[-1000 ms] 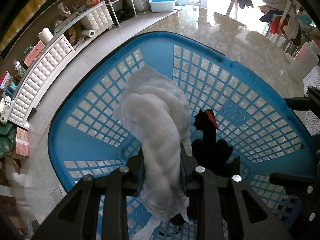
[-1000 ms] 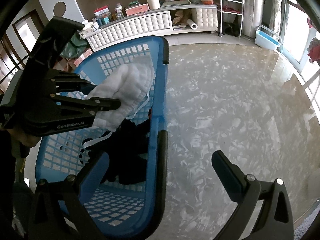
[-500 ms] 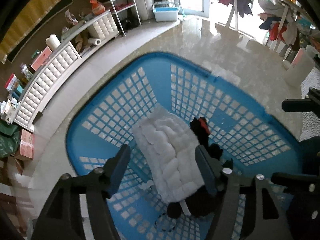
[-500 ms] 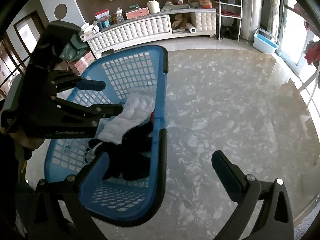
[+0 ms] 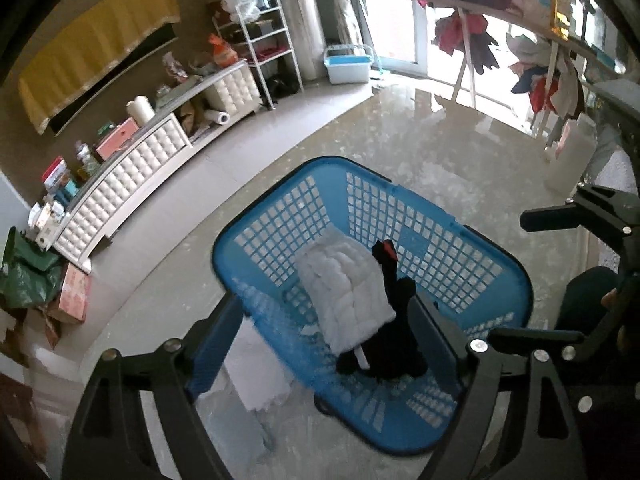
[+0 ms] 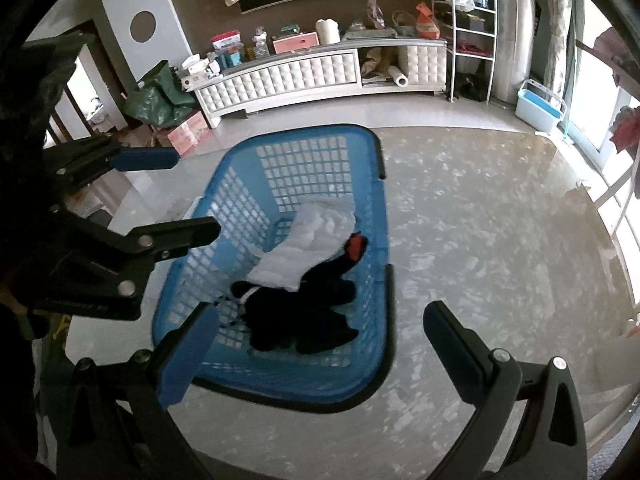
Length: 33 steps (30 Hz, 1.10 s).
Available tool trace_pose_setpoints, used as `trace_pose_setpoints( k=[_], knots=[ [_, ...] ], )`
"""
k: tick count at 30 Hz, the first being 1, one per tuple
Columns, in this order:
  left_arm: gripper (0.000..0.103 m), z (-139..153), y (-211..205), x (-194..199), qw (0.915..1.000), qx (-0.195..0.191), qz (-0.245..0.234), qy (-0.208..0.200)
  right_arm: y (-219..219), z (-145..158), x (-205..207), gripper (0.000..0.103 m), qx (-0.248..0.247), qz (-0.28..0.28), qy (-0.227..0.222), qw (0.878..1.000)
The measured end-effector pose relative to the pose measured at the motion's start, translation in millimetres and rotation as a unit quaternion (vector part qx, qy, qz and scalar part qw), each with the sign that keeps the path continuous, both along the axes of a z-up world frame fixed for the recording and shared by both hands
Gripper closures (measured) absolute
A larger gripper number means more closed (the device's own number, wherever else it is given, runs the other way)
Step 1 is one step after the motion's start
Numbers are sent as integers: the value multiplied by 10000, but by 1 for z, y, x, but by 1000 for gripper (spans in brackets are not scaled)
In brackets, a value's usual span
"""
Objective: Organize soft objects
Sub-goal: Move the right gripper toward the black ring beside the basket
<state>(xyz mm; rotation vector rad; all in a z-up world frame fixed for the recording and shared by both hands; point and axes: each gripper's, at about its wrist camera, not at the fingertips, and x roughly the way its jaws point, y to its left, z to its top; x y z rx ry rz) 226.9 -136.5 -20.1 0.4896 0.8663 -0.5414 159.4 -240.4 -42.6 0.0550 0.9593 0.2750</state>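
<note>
A blue basket [image 5: 496,264] with latticed walls stands on the glossy floor [image 6: 480,220]. Inside it lies a white quilted cloth [image 5: 344,292], spread flat against the bottom and part of one wall, and right beside it, touching its edge, sits a heap of black clothes [image 5: 392,336] with a small red patch [image 5: 389,249] showing at the far tip. From the right wrist view the cloth [image 6: 308,248] rests partly over the black clothes [image 6: 304,316] near the middle of the basket [image 6: 380,248]. The left gripper [image 5: 326,328] hangs above the basket with its fingers spread wide and nothing between them; it appears at the left of the right wrist view [image 6: 196,196], also parted. The right gripper [image 6: 320,336] hovers over the near corner of the basket, its fingers wide apart and holding nothing; one finger overlaps the basket rim in the picture, the other is over bare floor. A long white cabinet [image 6: 280,76] lines the far wall, and a white wire shelf [image 6: 472,32] stands beside it.
</note>
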Motion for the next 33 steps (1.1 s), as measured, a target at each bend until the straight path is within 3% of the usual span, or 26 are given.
trace_pose_setpoints(
  k=[8, 12, 22, 33],
  knots=[
    [11, 13, 46, -38, 9989, -130, 434, -123, 27, 16, -20, 0, -60, 131, -176, 9997],
    [0, 15, 69, -50, 9976, -279, 621, -81, 40, 19, -27, 0, -11, 217, -228, 9995],
    [0, 10, 137, -79, 9916, -422, 1214, -117, 93, 14, -33, 0, -272, 670, -248, 9971],
    [0, -17, 201, -105, 9836, -549, 1715, 80, 163, -9, -31, 0, -514, 1246, -166, 9907]
  ],
)
